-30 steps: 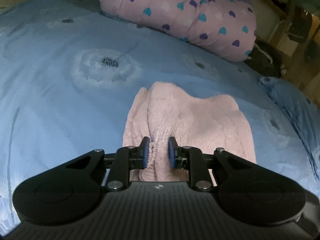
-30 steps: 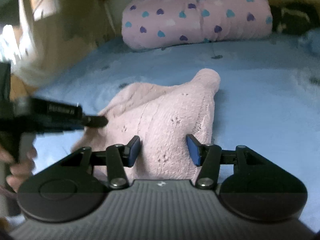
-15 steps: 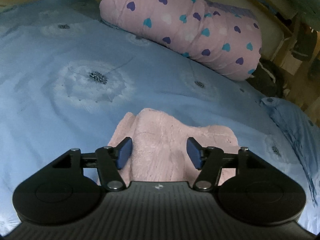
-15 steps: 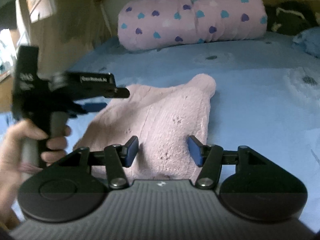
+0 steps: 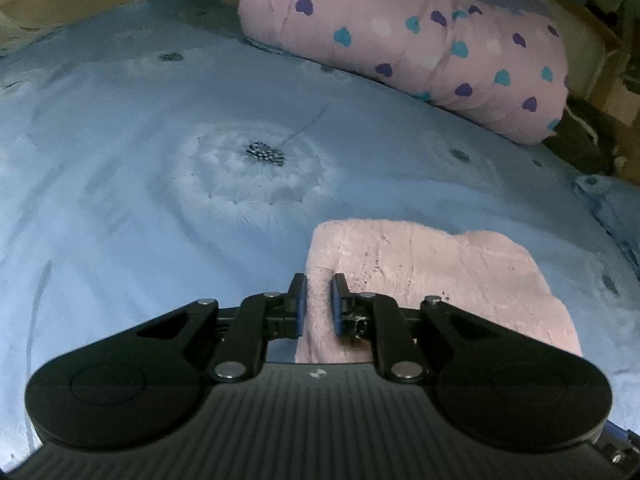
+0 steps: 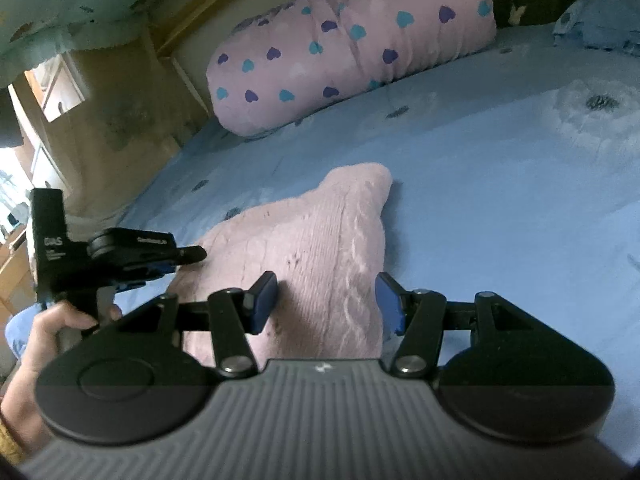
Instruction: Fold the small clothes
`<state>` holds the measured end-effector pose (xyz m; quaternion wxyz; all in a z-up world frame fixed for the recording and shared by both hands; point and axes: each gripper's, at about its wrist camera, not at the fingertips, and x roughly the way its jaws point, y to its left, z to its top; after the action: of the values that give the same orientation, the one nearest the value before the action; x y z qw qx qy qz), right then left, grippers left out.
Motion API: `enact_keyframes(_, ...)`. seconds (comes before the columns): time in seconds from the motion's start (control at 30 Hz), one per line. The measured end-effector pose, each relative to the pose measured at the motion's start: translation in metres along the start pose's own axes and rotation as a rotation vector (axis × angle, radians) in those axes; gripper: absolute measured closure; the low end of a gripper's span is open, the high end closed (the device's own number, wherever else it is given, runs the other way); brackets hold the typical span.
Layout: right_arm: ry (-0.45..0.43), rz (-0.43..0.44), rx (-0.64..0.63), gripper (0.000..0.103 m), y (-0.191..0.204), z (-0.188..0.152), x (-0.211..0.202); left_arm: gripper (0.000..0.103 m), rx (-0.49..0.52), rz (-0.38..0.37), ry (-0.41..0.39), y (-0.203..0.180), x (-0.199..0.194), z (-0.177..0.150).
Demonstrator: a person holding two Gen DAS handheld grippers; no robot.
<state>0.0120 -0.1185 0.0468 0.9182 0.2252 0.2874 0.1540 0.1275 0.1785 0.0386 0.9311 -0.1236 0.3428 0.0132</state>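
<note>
The pink knit garment (image 5: 432, 280) lies on the blue bed (image 5: 160, 220). Its edge at 9 o'clock is pinched between the narrowed fingers of the left gripper (image 5: 319, 304). The right gripper (image 6: 326, 300) is held wide above the cloth. A fold is judged in hand; next, the pinched edge should be carried toward 3 o'clock.

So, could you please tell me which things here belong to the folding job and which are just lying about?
Job:
- pink knit, folded on the bed
- left gripper, shut on the knit's edge
- right gripper, open over the knit

Lying about:
- heart-print pillow
- blue sheet with dandelion print
- blue pillow at the far corner
</note>
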Motion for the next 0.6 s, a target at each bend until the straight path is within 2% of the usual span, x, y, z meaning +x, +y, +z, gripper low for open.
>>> enact_keyframes(0.1, 0.018, 0.011, -0.016, 0.045, 0.005, -0.004, 0.001, 0.083, 0.027, -0.013, 0.004, -0.006, -0.013, 0.002)
enact_keyframes(0.13, 0.014, 0.009, -0.027, 0.045, 0.008, -0.004, -0.002, 0.078, 0.027, -0.024, 0.012, -0.007, -0.019, 0.002)
enact_keyframes(0.2, 0.004, 0.013, -0.043, 0.045, 0.011, -0.002, -0.008, 0.063, 0.025, -0.051, 0.029, -0.009, -0.033, 0.003)
enact_keyframes(0.27, -0.007, 0.018, -0.054, 0.045, 0.012, -0.002, -0.017, 0.036, 0.032, -0.060, 0.036, -0.011, -0.050, 0.000)
enact_keyframes(0.37, -0.029, 0.001, -0.089, 0.045, 0.014, -0.005, -0.029, 0.028, 0.066, -0.074, 0.036, -0.015, -0.077, -0.009)
enact_keyframes(0.5, -0.030, -0.039, -0.148, 0.045, 0.017, -0.016, -0.039, 0.024, 0.086, -0.095, 0.063, -0.015, -0.097, -0.030)
enact_keyframes(0.6, -0.016, -0.078, -0.200, 0.045, 0.020, -0.028, -0.040, 0.024, 0.101, -0.105, 0.082, -0.012, -0.098, -0.048)
